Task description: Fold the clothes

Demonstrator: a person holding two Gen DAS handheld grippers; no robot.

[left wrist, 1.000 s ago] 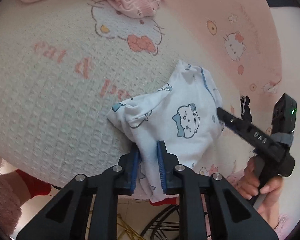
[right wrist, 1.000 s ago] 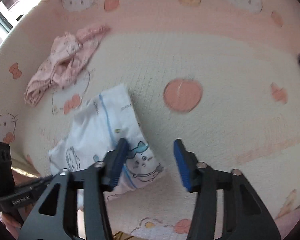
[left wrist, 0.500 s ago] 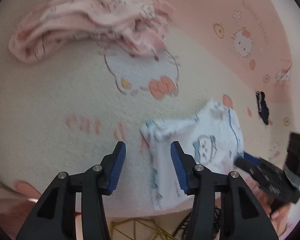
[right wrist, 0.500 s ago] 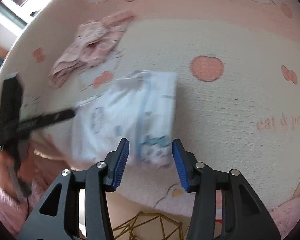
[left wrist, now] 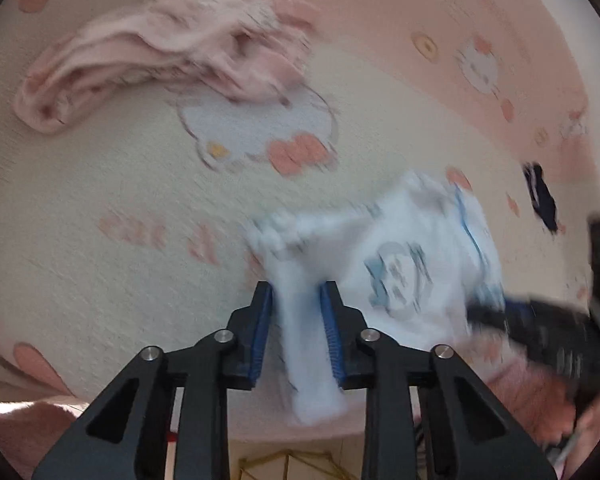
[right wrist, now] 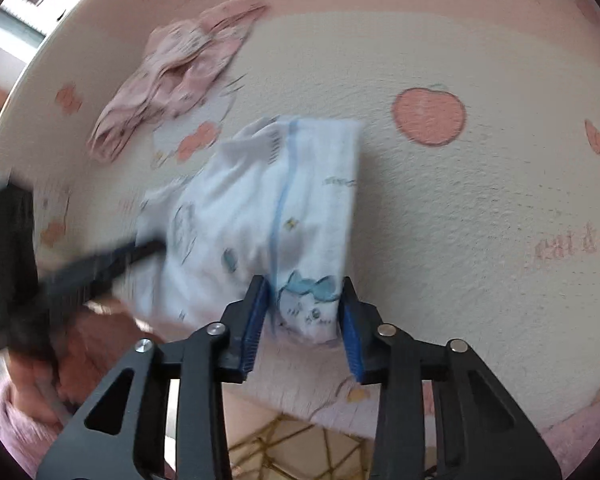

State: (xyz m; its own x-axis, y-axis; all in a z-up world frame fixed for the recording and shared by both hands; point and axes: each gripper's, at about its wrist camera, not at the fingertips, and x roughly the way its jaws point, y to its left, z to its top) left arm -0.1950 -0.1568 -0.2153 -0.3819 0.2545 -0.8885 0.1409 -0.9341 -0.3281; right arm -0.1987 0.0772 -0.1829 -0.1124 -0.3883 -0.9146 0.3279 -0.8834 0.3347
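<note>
The cream and pink blanket [left wrist: 112,184] covers the surface. At its near edge lies the white printed garment [right wrist: 284,200], folded; the pink garment [left wrist: 160,48] is bunched at the far left. Half a second ago both sets of fingers stood wider. Now the left gripper [left wrist: 298,300] brackets a hanging fold and the right gripper [right wrist: 304,292] the near corner, narrowly; whether either truly pinches, blur hides. Only the left view shows a small dark item [left wrist: 542,196] far right.
</note>
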